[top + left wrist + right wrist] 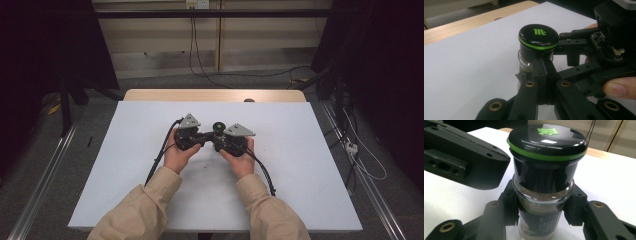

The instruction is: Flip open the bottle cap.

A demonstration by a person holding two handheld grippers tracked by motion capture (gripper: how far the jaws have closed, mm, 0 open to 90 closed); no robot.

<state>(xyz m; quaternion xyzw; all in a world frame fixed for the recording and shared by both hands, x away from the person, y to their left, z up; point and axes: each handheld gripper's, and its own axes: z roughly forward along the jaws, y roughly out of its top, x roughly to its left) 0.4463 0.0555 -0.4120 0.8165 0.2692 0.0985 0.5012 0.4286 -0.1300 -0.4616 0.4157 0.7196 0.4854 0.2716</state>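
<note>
A small glass spice jar (218,127) with a black lid ringed in green stands upright at the middle of the white table top (125,200). My right gripper (541,207) is shut on the jar (544,170), its pads pressed on either side of the glass body below the lid. The jar holds brownish powder. My left gripper (543,62) comes from the other side with its two jaws shut together, tips right at the jar (537,40) under the lid, nothing between them. Its black fingers (474,162) show beside the jar in the right gripper view.
A wooden strip (215,95) borders the table's far edge. Black cables (160,155) trail from both grippers toward the near edge. Metal rails (45,175) run along the floor on both sides, with loose cables (360,150) at the right.
</note>
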